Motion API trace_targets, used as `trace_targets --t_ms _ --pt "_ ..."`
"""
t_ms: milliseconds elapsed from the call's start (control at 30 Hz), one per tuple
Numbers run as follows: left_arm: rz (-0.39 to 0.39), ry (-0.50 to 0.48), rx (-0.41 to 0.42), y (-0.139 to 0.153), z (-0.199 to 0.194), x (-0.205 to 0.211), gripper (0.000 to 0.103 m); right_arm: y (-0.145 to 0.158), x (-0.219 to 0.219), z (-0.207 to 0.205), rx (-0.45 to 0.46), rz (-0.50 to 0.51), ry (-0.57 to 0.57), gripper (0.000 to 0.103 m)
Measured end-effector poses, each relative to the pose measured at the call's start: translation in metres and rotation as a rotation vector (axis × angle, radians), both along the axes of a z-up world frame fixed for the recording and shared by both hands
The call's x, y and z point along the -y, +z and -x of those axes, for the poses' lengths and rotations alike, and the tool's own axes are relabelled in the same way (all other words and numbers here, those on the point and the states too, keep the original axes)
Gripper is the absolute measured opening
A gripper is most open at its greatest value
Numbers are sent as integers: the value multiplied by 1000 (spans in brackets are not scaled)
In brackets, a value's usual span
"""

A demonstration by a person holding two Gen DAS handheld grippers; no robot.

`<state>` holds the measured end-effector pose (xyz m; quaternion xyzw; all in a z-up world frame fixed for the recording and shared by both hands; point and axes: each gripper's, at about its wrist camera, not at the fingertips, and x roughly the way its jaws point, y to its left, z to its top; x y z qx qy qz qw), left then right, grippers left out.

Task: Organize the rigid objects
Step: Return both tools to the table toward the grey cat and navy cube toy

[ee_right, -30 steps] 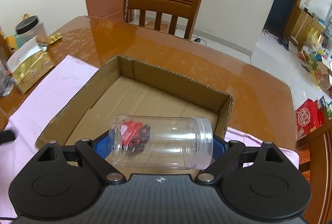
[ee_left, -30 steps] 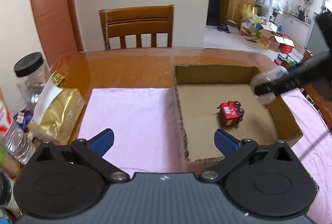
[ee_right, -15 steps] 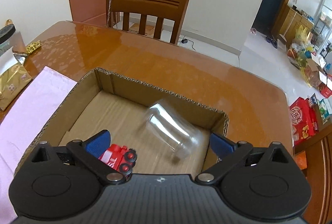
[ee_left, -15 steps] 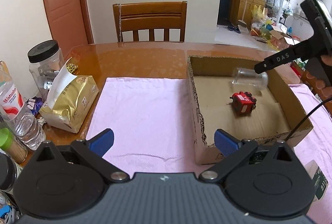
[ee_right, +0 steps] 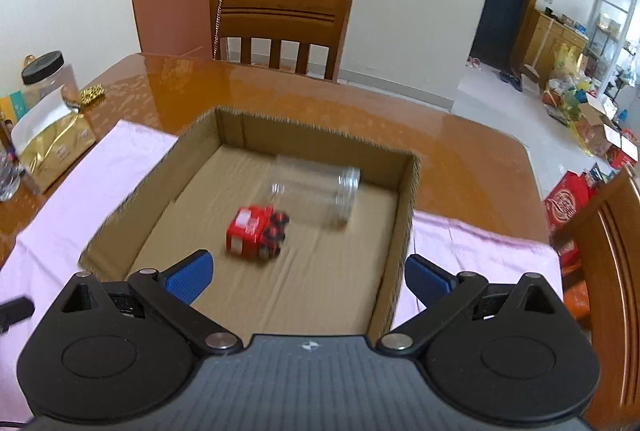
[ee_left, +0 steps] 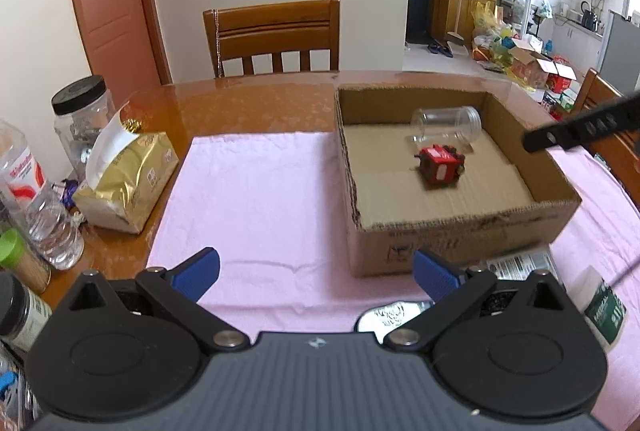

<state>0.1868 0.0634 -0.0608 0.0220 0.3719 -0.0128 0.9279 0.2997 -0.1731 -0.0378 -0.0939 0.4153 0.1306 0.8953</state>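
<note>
Jar released into box

Our right gripper (ee_right: 306,273), clamped on the jar (ee_right: 314,191) a second ago, now gapes wide; jar lies centre frame beside the toy (ee_right: 256,235). Left gripper (ee_left: 316,271) wide, empty.

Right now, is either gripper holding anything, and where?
Nothing. Left gripper and right gripper are both open; the jar lies loose in the box.

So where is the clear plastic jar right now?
The clear jar lies on its side on the floor of the cardboard box, toward the far wall, just behind the red toy truck. Neither gripper holds it.
</note>
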Motion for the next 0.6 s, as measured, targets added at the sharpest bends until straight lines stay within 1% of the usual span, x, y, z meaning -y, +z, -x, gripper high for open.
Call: trace_targets --t_ms 100,233,300,367,467,600 --pt "4 -2 -15 -4 9 3 102 -10 4 26 -8 11 -19 103" --pt "3 -45 -53 -12 19 11 102 -30 6 56 -40 19 -19 103" --pt "21 -83 -77 -16 26 16 102 -40 5 72 -51 46 -6 103" --pt "37 -138 -99 -20 33 23 102 -46 5 87 -56 51 18 103" --pt "24 -205 -129 -30 44 36 102 -53 6 106 -84 39 58 103" --pt "7 -287 -173 -44 55 49 102 -57 8 122 -103 20 80 103"
